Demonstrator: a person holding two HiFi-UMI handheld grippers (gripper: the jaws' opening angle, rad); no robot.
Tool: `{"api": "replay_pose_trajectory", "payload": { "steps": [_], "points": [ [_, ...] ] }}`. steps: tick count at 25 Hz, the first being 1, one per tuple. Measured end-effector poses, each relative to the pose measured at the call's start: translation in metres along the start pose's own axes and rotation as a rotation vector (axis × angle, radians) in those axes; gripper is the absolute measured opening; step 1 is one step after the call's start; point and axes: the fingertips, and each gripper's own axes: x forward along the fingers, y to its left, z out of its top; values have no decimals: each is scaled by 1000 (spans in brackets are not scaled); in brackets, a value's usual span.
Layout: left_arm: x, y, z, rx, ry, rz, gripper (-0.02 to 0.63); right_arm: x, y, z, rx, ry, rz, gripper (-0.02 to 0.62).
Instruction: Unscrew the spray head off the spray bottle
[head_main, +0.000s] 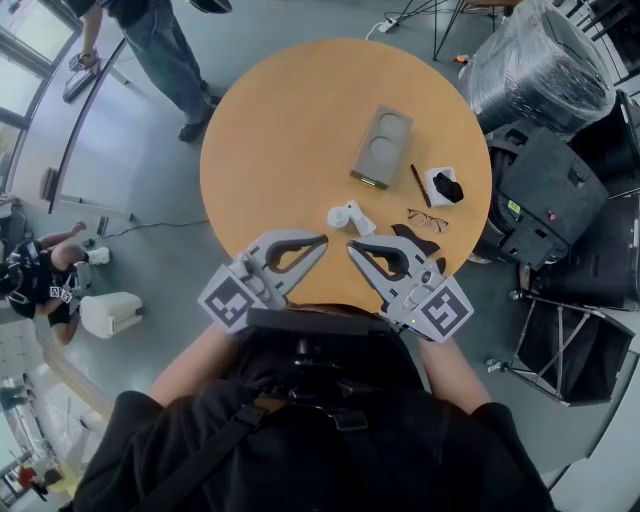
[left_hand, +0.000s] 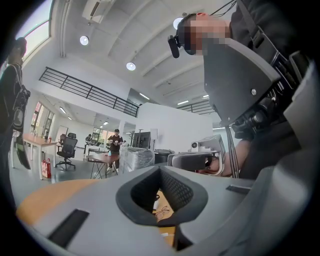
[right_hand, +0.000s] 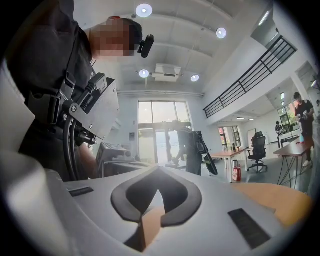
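Observation:
A small white spray bottle (head_main: 348, 215) lies on its side on the round orange table (head_main: 290, 110), near the front edge. My left gripper (head_main: 323, 239) and right gripper (head_main: 350, 246) hover just in front of it, their tips pointing toward each other a short way apart. Both are shut with nothing between the pads. In the left gripper view the left gripper (left_hand: 161, 169) shows closed pads. The right gripper (right_hand: 157, 171) also has its pads closed in the right gripper view. The bottle touches neither gripper.
A grey two-hollow tray (head_main: 382, 146) sits mid-table. A dark pen (head_main: 420, 185), a white box with a black item (head_main: 443, 186) and eyeglasses (head_main: 428, 218) lie at the right. A person (head_main: 165, 50) stands beyond the table. Black cases (head_main: 555, 190) crowd the right side.

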Motion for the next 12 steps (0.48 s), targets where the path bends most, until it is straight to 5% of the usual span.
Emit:
{"api": "replay_pose_trajectory", "payload": {
  "steps": [12],
  "points": [
    [4,0,-8,13,9,-7,18,-1,2,-12,30,68,13,6]
  ]
}}
